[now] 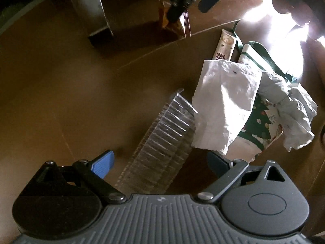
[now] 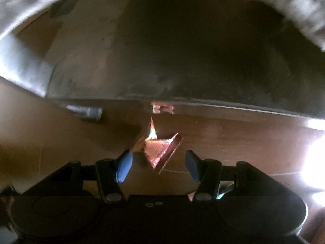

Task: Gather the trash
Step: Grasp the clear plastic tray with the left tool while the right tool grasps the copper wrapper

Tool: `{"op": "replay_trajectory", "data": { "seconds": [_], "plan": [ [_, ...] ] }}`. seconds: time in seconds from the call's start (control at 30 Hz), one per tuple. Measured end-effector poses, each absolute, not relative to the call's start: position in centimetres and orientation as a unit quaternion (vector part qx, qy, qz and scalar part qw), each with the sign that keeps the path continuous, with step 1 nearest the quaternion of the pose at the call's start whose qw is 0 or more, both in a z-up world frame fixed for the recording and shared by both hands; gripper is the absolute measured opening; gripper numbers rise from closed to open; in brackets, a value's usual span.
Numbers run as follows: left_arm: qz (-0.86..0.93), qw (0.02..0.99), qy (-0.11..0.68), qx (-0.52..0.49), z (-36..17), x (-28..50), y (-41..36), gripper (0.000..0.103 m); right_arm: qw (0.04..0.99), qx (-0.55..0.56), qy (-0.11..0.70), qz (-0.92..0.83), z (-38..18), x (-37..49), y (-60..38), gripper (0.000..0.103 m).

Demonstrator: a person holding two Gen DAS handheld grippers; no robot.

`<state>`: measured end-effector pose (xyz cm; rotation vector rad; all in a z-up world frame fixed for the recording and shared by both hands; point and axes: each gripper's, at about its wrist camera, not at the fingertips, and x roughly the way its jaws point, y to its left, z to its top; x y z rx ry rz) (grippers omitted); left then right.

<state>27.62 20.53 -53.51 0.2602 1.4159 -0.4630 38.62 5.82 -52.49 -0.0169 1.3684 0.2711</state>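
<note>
Brown, glossy wooden floor [image 1: 61, 85] fills both wrist views, with strong glare at 2 o'clock in the left view. The left tool [image 1: 160, 160] points down, its blue-padded jaws spread wide. A clear ribbed plastic tray [image 1: 162, 142] lies between them, with no pad pressing on it. At 3 o'clock from the tray, a crumpled white paper napkin [image 1: 225, 103] overlaps its edge and partly covers a paper cup printed with green Christmas trees [image 1: 262, 122]. At 1 o'clock, a narrow cream printed packet [image 1: 223, 46] lies on the floor.

The right tool [image 2: 158, 162] also stands spread. A shiny copper-red foil wrapper [image 2: 160, 152], folded into a triangle, sits on the floor between its blue fingers, untouched. At 12 o'clock above it spans a grey metal panel [image 2: 162, 61], blurred. In the left view, the same wrapper [image 1: 176, 26] shows at 12 o'clock beneath the right tool.
</note>
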Motion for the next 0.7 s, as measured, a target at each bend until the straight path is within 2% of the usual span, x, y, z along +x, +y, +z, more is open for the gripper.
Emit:
{"op": "replay_trajectory", "data": {
  "seconds": [0.13,0.23,0.3,0.37,0.53,0.57,0.6,0.7],
  "plan": [
    [-0.204,0.735,0.637,0.114,-53.9,27.5,20.5,0.096,0.763,0.053,0.638,0.086,-53.3,39.4,5.3,0.057],
    [-0.195,0.735,0.641,0.100,-54.2,27.8,20.9,0.087,0.757,0.084,0.645,0.062,-54.0,39.9,5.1,0.057],
    [-0.189,0.736,0.642,0.098,-55.0,27.9,20.9,0.074,0.757,0.086,0.646,0.052,-54.1,40.1,5.0,0.057],
    [-0.183,0.736,0.645,0.096,-55.2,27.9,21.3,0.067,0.755,0.083,0.648,0.057,-54.1,40.4,4.8,0.055],
    [-0.178,0.743,0.641,0.073,-54.8,27.9,21.8,0.062,0.754,0.084,0.649,0.057,-54.2,41.1,4.0,0.054],
    [-0.176,0.745,0.640,0.067,-54.7,27.9,22.1,0.055,0.753,0.085,0.651,0.057,-54.2,41.2,3.8,0.053],
    [-0.172,0.747,0.639,0.064,-54.5,28.0,22.2,0.053,0.752,0.085,0.651,0.057,-54.6,41.4,3.8,0.048],
    [-0.167,0.751,0.637,0.048,-54.3,27.9,22.6,0.048,0.753,0.085,0.650,0.062,-54.4,41.6,3.2,0.042]
  ]
}}
